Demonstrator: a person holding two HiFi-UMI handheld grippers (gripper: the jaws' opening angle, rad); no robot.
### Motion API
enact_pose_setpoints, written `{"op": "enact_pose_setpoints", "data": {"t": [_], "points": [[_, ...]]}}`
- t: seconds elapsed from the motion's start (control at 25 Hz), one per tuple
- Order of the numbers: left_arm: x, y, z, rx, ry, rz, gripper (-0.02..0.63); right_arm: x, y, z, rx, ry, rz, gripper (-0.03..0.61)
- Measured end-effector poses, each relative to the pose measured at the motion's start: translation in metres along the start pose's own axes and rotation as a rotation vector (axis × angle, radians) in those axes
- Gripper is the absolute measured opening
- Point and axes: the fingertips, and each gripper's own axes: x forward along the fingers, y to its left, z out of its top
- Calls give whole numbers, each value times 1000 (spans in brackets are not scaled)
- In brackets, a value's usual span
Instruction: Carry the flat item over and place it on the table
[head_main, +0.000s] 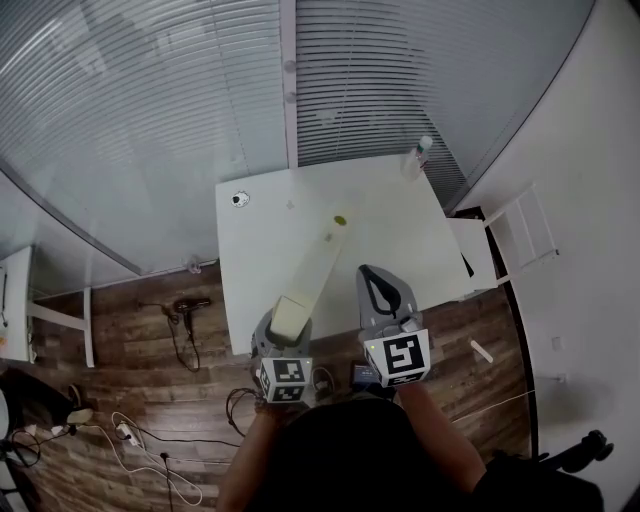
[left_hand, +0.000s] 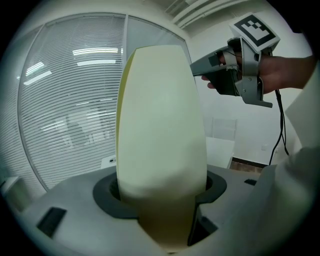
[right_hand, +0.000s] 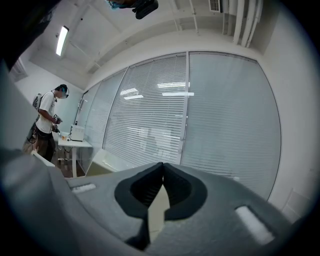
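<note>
Jutting over the counter (head_main: 410, 250), a pale board (head_main: 318, 262) sits clamped in the left tool (head_main: 288, 322); the right tool (head_main: 374, 285) is clenched, empty. Lowering it level should seat it flat.

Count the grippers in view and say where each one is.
2. The left gripper, at the near edge of the white table, is shut on the flat item; the right gripper, beside it, is shut and empty.

Matt cream flat item (head_main: 312, 268), smooth white table (head_main: 400, 230), wooden floor (head_main: 130, 360).
</note>
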Motion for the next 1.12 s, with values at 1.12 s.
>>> {"op": "enact_pose_setpoints", "data": {"t": [1.12], "points": [[13, -1, -59, -109, 233, -56, 293, 7, 17, -16, 3, 40, 80, -3]]}}
